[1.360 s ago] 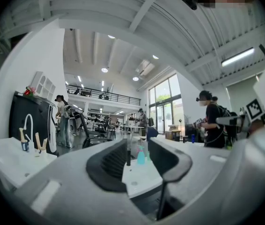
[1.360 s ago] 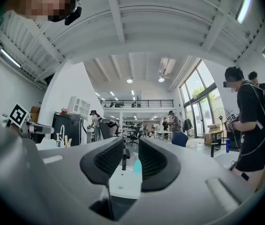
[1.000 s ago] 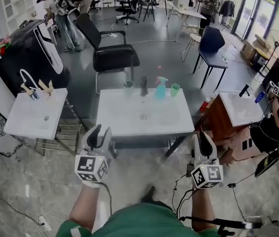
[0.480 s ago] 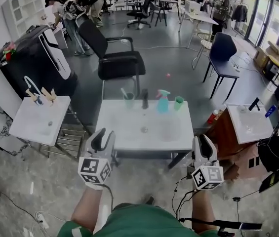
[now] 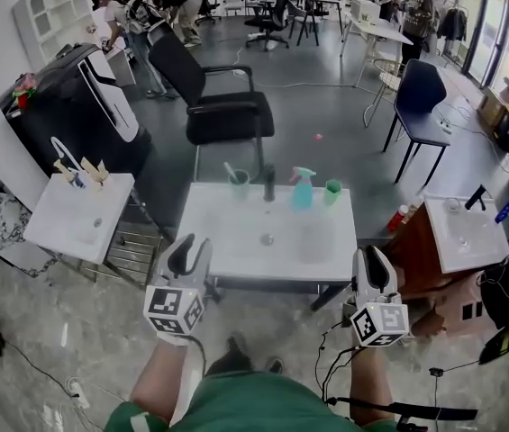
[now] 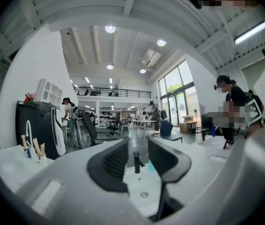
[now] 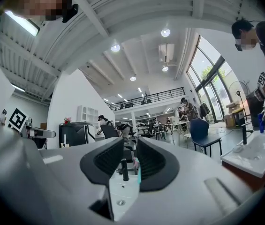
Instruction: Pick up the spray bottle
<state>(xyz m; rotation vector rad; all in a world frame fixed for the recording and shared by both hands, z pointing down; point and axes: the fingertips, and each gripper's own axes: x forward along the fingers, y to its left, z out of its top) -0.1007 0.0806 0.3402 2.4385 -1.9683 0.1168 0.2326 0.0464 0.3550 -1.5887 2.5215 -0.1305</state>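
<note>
The spray bottle [image 5: 303, 188], teal with a pink trigger, stands upright at the far edge of the white basin table [image 5: 236, 246]. It is right of the black faucet [image 5: 269, 184] and left of a green cup [image 5: 331, 192]. My left gripper [image 5: 189, 247] and right gripper [image 5: 371, 259] hover short of the table's near edge, both open and empty, well apart from the bottle. In the left gripper view, the left gripper [image 6: 138, 146] frames the faucet [image 6: 136, 161] with a sliver of the bottle [image 6: 150, 166]. In the right gripper view, the right gripper [image 7: 130, 146] shows the bottle [image 7: 138, 170] at its right jaw.
A green cup with a toothbrush [image 5: 238, 183] stands left of the faucet. A black office chair [image 5: 227, 115] is behind the table. A smaller white basin [image 5: 78, 219] stands at the left and a wooden basin stand [image 5: 457, 237] at the right. People stand far back.
The table and bottle have slid lower and slightly right in the head view as the camera came closer. Both grippers stay open in about the same place.
</note>
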